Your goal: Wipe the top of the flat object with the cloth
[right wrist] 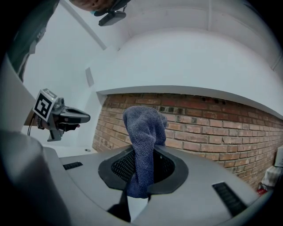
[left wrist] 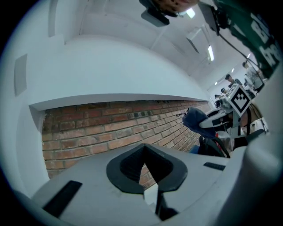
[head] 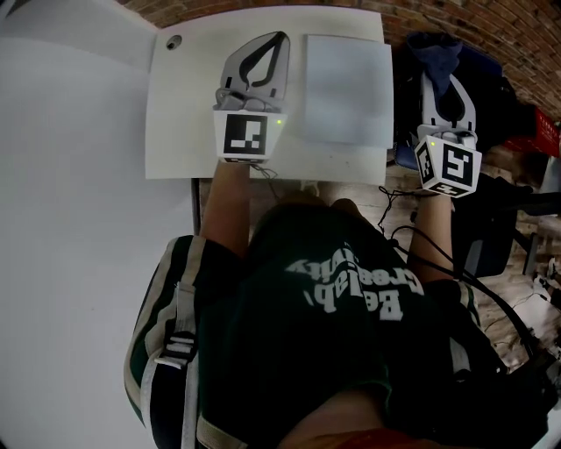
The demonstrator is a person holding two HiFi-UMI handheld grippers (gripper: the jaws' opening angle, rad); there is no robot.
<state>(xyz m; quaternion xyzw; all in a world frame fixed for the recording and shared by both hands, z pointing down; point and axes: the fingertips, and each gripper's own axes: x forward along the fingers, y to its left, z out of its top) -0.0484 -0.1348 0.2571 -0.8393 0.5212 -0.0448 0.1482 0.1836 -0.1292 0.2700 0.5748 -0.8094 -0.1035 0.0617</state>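
a: what does the view from above show?

b: a white table (head: 180,123) with a brick wall (head: 219,9) behind it. a pale grey flat object (head: 348,88) lies on the table's right part and reaches its right edge. the left gripper (head: 275,44) hangs over the table just beside the flat object's left side, with its jaws together and nothing in them. the right gripper (head: 444,88) is out past the table's right edge. its jaws are clamped on a blue cloth (head: 436,51) that bunches up beyond their tips.

a: has the wiping begun?

b: it seems not. the cloth is apart from the flat object and is not over the table.

a: what could go wrong?

b: the object looks loose, so a firm wipe could push it off the right edge unless the left gripper steadies it. the jaws pinch only a narrow fold of cloth, so dragging might pull it free. bunched like this, the cloth may touch only a thin strip.

a: is anything in the way?

b: nothing lies between the cloth and the object. a small round hole (head: 173,41) sits near the table's far left corner, well apart from both. dark bags or clothing (head: 491,83), hard to tell which, lie below the right gripper. cables (head: 412,232) trail by the person's right arm and might snag.
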